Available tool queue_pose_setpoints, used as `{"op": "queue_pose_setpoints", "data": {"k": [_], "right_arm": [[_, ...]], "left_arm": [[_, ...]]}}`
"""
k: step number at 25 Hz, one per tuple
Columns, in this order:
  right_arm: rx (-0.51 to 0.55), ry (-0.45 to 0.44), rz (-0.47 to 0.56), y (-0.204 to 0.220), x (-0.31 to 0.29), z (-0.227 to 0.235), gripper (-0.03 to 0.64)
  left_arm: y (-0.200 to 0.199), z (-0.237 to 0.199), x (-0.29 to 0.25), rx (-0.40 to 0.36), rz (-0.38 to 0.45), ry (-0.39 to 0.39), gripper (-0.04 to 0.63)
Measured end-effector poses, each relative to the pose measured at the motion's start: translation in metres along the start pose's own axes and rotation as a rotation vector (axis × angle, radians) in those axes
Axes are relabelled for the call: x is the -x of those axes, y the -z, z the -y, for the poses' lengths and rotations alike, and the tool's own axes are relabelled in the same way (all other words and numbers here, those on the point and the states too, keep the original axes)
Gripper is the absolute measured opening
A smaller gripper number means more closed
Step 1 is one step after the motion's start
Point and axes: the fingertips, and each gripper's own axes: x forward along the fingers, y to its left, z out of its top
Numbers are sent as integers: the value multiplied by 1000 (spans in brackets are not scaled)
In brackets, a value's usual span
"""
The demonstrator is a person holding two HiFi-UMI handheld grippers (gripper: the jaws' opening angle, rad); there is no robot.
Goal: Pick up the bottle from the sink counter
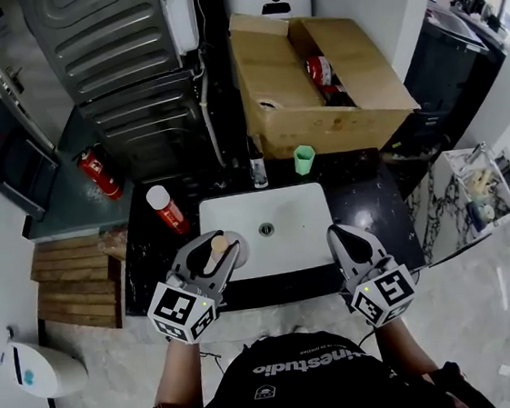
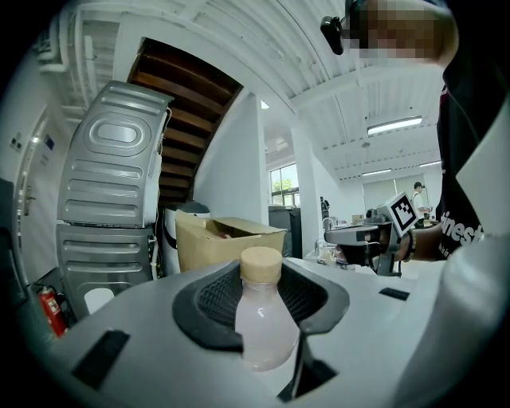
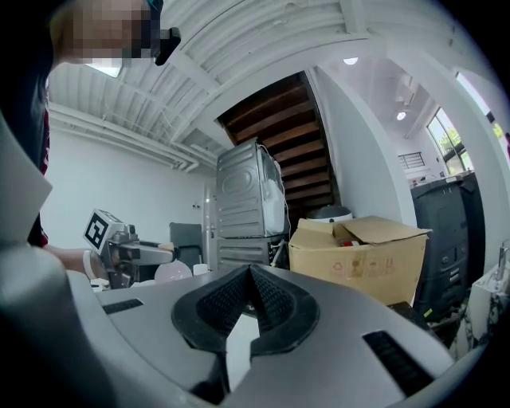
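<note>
A small pale bottle (image 2: 261,327) with a tan cap stands upright between the jaws of my left gripper (image 2: 264,279), whose dark pads press on its sides. From the head view the bottle (image 1: 215,251) and left gripper (image 1: 216,249) hang over the front left corner of the white sink (image 1: 283,206). My right gripper (image 1: 340,233) hovers over the sink's front right corner, shut with nothing in it. Its pads meet at the tips in the right gripper view (image 3: 249,272). That view also catches the bottle (image 3: 171,272) in the left gripper at the left.
A red bottle with a white cap (image 1: 166,209) lies on the black counter (image 1: 373,199) left of the sink. A faucet (image 1: 257,166) and a green cup (image 1: 305,159) stand behind the basin. An open cardboard box (image 1: 314,82) sits beyond, with a fire extinguisher (image 1: 100,170) to the left.
</note>
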Motion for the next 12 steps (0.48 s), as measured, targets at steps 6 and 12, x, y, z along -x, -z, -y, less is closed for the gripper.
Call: {"op": "queue_pose_setpoints", "data": {"k": [6, 12], "right_arm": [[2, -7, 6, -1, -2, 0, 37], [9, -14, 0, -1, -6, -5, 37]], "left_arm": [[0, -3, 2, 3, 3, -13, 143], [-1, -6, 4, 3, 7, -19, 143]]}}
